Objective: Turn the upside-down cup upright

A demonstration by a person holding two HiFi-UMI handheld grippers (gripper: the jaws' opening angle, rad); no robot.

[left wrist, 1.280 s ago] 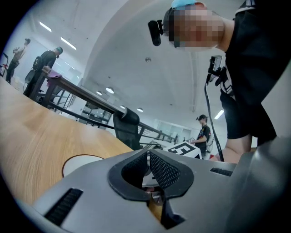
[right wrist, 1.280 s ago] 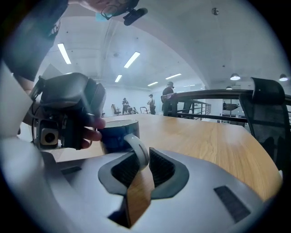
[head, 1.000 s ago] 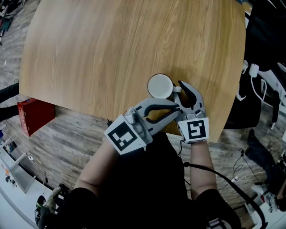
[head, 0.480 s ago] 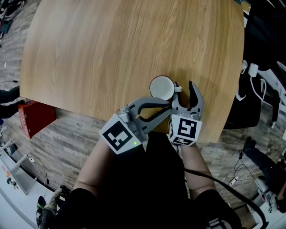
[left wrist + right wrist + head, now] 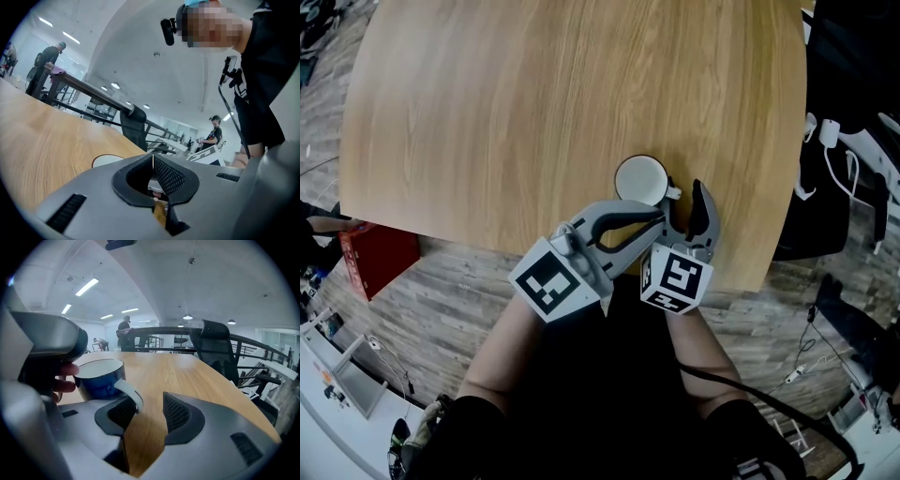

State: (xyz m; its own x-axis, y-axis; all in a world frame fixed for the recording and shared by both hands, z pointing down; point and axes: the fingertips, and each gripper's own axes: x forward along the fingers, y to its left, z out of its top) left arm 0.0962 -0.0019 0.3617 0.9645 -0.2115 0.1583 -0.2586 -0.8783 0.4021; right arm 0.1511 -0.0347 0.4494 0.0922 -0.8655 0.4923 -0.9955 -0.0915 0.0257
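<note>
Now right tool [image 5: 149, 405], just opened, straddles cup handle [image 5: 129, 395]

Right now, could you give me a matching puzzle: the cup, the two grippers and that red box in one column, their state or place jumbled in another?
1. cup
2. left gripper
3. right gripper
4. red box

A. jaws apart
B. on the floor beside the table
C. upright on the table
D. jaws together

Pairs: 1-C, 2-D, 3-A, 4-B.

The right gripper's jaws have just been opening; the cup's white handle sits beside one jaw, not gripped.
</note>
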